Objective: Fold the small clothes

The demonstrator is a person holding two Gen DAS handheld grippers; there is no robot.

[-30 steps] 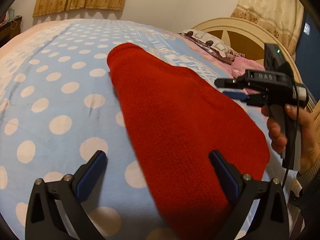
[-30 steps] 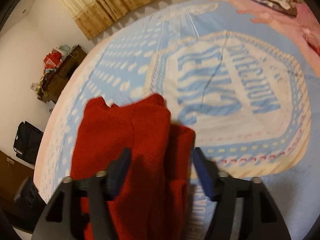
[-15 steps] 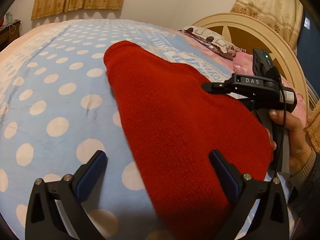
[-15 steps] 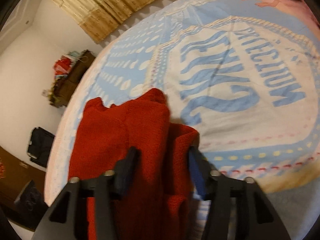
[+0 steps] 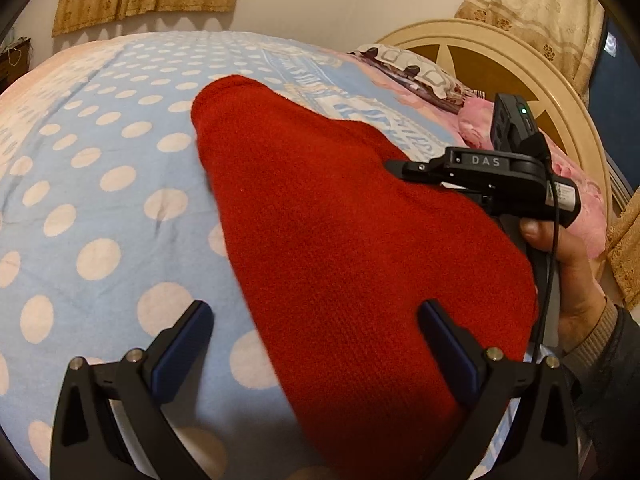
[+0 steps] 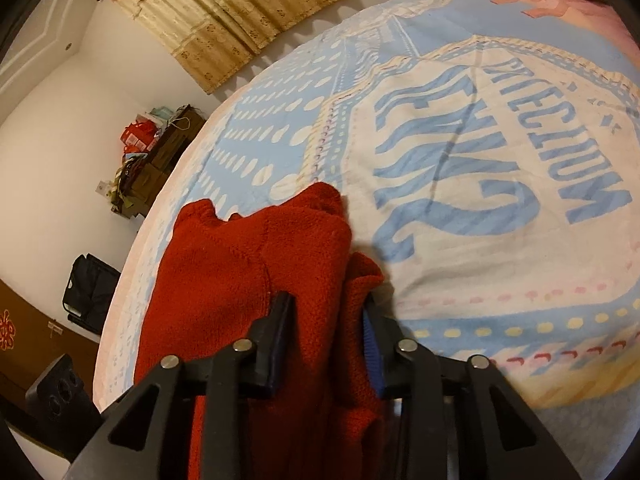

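Note:
A small red knit garment [image 5: 340,248] lies on the blue polka-dot bedspread [image 5: 100,184]. My left gripper [image 5: 316,340] is open, its fingers spread wide over the garment's near edge, touching nothing. My right gripper [image 6: 328,320] has its fingers closed in on a bunched fold of the red garment [image 6: 248,264]. In the left wrist view the right gripper [image 5: 404,168] sits at the garment's right edge, held by a hand.
A cream headboard [image 5: 500,64] and pillows [image 5: 420,72] stand beyond the garment. Large blue lettering [image 6: 500,152] covers the bedspread's middle. A cluttered dresser [image 6: 156,156] and a black bag [image 6: 88,292] stand by the far wall.
The right gripper's jaws have narrowed step by step and now pinch the garment's fold. It also moved in over the garment's right edge. The left gripper stayed open and nearly still.

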